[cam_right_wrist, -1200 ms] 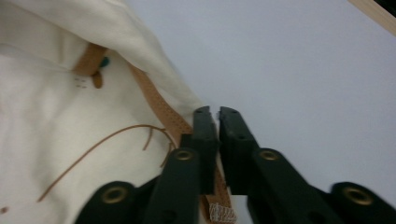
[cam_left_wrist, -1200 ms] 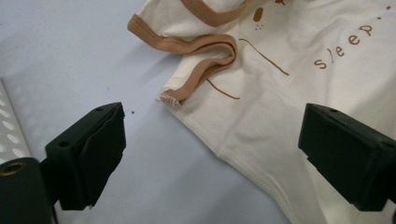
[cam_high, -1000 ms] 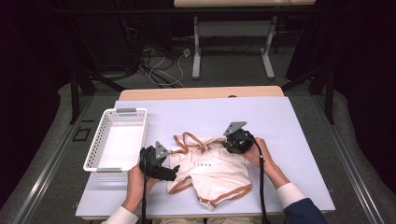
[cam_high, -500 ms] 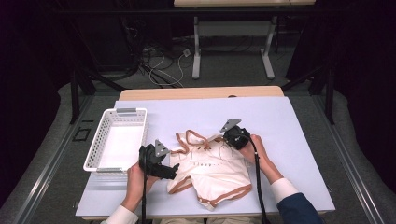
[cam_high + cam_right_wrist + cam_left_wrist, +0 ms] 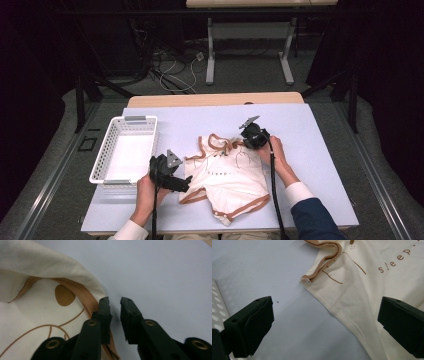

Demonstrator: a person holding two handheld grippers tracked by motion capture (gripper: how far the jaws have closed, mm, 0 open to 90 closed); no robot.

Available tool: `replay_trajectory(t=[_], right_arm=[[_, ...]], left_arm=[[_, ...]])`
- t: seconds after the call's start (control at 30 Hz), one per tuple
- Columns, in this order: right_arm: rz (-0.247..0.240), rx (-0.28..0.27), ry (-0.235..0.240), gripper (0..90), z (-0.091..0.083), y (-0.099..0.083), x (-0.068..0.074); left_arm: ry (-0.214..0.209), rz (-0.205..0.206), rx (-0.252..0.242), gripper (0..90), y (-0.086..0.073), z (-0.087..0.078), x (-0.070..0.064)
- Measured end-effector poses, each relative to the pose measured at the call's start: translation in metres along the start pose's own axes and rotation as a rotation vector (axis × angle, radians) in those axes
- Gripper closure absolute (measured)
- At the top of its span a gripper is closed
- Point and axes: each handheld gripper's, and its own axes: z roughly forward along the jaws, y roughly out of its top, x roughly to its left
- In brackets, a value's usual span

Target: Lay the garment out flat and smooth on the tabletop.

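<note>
Left of the shirt [image 5: 227, 177] you have a white basket [image 5: 125, 150], perforated and standing well apart from the cloth, its long side running away from you; nothing lies between it and the shirt except your left gripper [image 5: 172, 181]. The shirt itself lies crumpled in the middle of the mat [image 5: 310, 150]: cream cloth with tan trim at the neck and hems, thin brown line drawings and the word "sleep" printed across it. A loose tan strap end curls on the mat just beside the shirt's edge. Your left gripper sits at the shirt's near-left edge with its jaws spread wide, one over bare mat and one over the cloth, grasping nothing. Your right gripper [image 5: 115, 305] is at the shirt's far-right corner, by the trimmed neck; its jaws stand slightly parted, one touching the tan trim, the other over bare mat, with no cloth pinched between them. The mat is pale lilac on a wooden table; beyond it are dark curtains, cables on the floor and another table's legs.
</note>
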Motion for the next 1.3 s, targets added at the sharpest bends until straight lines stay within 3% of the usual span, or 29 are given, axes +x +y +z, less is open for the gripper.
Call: replay_trajectory(t=[0.13, 0.27, 0.37, 0.5, 0.57, 0.67, 0.73, 0.8, 0.83, 0.9, 1.1, 1.3], right_arm=[[-0.007, -0.057, 0.054, 62.7, -0.015, -0.004, 0.003], [-0.080, -0.071, 0.104, 53.1, -0.031, -0.009, 0.018], [-0.090, -0.098, 0.157, 48.0, -0.040, -0.015, 0.032], [-0.086, -0.138, 0.196, 49.3, -0.048, -0.014, 0.047], [-0.064, -0.146, 0.195, 51.5, -0.050, -0.011, 0.054], [-0.089, -0.150, 0.174, 53.9, -0.044, -0.007, 0.057], [-0.076, -0.145, 0.159, 61.7, -0.039, -0.005, 0.059], [-0.067, -0.133, 0.106, 71.9, -0.037, -0.003, 0.059], [-0.088, -0.150, 0.087, 77.2, -0.035, -0.001, 0.056], [-0.061, -0.157, 0.093, 85.0, -0.033, 0.001, 0.051], [-0.068, -0.160, 0.066, 88.8, -0.033, 0.010, 0.040], [-0.098, -0.168, -0.007, 89.2, -0.033, 0.025, 0.028]], left_arm=[[0.000, -0.003, -0.003, 0.5, 0.000, 0.000, 0.000], [0.003, 0.008, 0.001, 0.5, 0.001, 0.000, -0.001], [0.002, 0.009, 0.001, 0.5, 0.002, 0.000, -0.002], [-0.005, 0.013, 0.000, 0.5, 0.002, 0.001, -0.002], [-0.004, 0.011, -0.003, 0.5, 0.002, 0.001, -0.003], [-0.004, 0.009, -0.002, 0.5, 0.002, 0.001, -0.002], [-0.003, 0.010, -0.004, 0.5, 0.002, 0.000, -0.002], [-0.003, 0.008, -0.005, 0.5, 0.002, 0.000, -0.002], [-0.002, 0.009, -0.004, 0.6, 0.002, 0.000, -0.002], [-0.003, 0.010, -0.002, 0.6, 0.002, 0.000, -0.002], [-0.001, 0.026, 0.001, 0.6, 0.003, 0.001, -0.002], [0.000, 0.023, 0.003, 0.6, 0.002, 0.001, -0.002]])
